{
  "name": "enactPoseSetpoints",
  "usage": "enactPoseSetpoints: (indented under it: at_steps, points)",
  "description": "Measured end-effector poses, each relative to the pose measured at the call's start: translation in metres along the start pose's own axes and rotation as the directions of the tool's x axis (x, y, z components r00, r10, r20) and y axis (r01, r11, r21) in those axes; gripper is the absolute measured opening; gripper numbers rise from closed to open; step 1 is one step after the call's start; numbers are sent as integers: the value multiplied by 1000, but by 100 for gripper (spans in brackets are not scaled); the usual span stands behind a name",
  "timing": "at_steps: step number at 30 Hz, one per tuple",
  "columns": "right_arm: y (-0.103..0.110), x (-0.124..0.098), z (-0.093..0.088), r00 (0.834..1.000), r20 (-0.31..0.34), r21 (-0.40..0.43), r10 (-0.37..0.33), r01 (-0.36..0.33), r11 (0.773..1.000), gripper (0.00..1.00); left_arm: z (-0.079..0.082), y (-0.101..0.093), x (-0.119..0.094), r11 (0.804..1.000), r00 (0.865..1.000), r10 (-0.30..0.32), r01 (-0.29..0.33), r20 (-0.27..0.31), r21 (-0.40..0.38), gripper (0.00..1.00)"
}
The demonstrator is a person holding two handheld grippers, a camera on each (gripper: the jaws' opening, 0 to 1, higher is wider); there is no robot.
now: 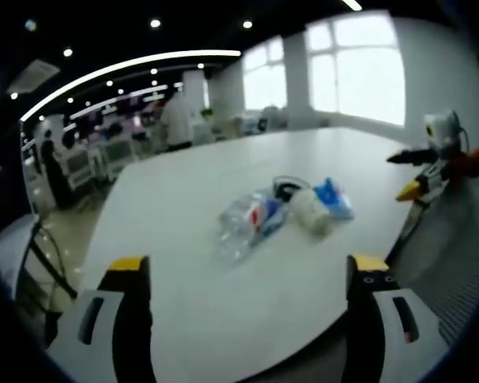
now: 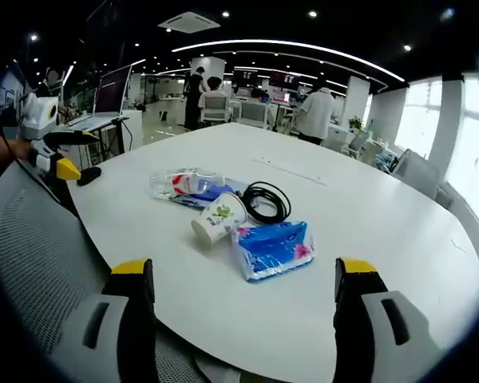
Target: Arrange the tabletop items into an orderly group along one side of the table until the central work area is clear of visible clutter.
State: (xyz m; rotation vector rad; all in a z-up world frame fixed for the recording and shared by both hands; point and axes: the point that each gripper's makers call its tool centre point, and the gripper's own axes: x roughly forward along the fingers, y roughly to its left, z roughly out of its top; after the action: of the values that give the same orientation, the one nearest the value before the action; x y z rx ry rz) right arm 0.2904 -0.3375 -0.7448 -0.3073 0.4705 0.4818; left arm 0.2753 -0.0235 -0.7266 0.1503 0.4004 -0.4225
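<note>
A small cluster lies on the white table (image 1: 184, 183). It holds a crushed clear plastic bottle (image 1: 243, 223) with a red and blue label, a coiled black cable (image 1: 286, 187), a paper cup (image 1: 311, 211) on its side and a blue tissue pack (image 1: 334, 198). My left gripper (image 1: 249, 267) is open at the near edge, well short of them. The right gripper view has the bottle (image 2: 188, 185), the cup (image 2: 218, 217), the cable (image 2: 265, 199) and the tissue pack (image 2: 273, 247) closer. My right gripper (image 2: 241, 271) is open and holds nothing. Each gripper appears in the other's view, the right (image 1: 403, 174) and the left (image 2: 72, 153).
A grey mesh chair back (image 2: 40, 239) stands against the table edge below my right gripper, and another mesh chair back (image 1: 455, 263) is beside my left. Behind the table are desks, monitors and several people (image 2: 315, 112). Bright windows (image 1: 367, 68) line one wall.
</note>
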Motion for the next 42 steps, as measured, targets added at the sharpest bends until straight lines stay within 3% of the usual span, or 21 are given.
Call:
enactPoseSetpoints:
  at_steps: [42]
  points:
    - [-4,0,-1,1000,-4,9,-17,17,1000,94,-3,-7,1,1000,999,-23,24,-38,15,100]
